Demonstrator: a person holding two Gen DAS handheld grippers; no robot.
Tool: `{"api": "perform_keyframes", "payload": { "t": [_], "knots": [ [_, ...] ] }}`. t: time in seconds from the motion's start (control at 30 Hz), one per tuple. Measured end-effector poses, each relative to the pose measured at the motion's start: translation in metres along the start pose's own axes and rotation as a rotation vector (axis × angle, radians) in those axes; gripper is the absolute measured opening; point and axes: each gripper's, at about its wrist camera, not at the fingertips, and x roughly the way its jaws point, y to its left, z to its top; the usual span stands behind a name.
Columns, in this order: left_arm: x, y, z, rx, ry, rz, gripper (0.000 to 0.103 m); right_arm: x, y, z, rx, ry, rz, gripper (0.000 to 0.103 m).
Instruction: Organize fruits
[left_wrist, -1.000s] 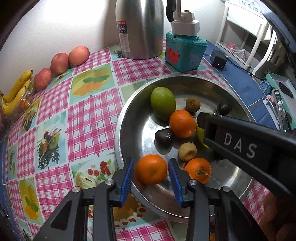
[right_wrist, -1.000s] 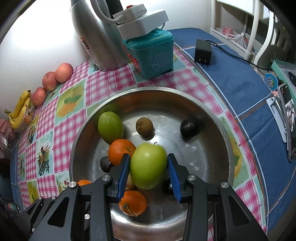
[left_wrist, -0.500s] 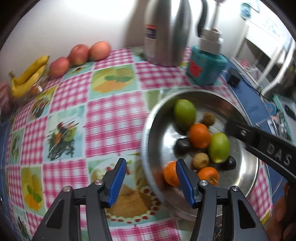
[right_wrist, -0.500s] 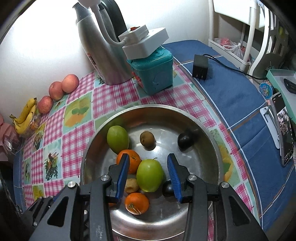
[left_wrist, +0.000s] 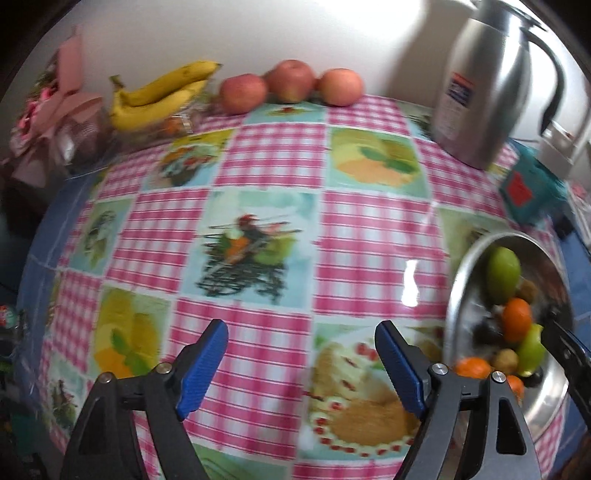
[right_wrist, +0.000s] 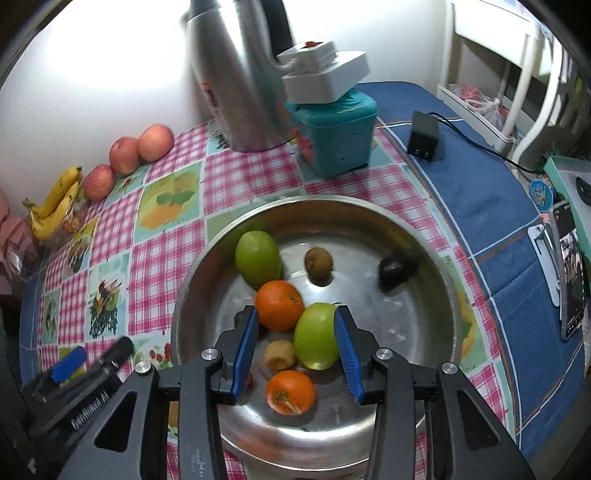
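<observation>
Fruits: several in metal bowl; apples, bananas remain on tabletop. Left gripper spread, just opening, empty. Right gripper spread, empty over bowl.

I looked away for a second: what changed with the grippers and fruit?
Left gripper swung away from the bowl over the tablecloth, jaws just opening, empty; its orange lies in the bowl. Right gripper rose slightly above the green apple, jaws as before.
</observation>
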Motion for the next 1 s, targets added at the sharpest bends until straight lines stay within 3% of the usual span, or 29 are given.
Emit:
{"api": "perform_keyframes", "payload": {
  "t": [0.13,0.43,1.0],
  "knots": [
    [-0.002,0.011,0.003,-0.03,-0.02,0.047,0.084,0.0,0.013,-0.003,-0.04,0.003,0.003,0.045],
    [-0.008,0.006,0.002,0.009,-0.06,0.16,0.084,-0.003,0.034,-0.008,-0.111,-0.008,-0.017,0.061],
    [-0.012,0.012,-0.013,0.038,-0.057,0.234,0.084,0.002,0.036,-0.018,-0.109,-0.016,-0.006,0.094]
  ]
}}
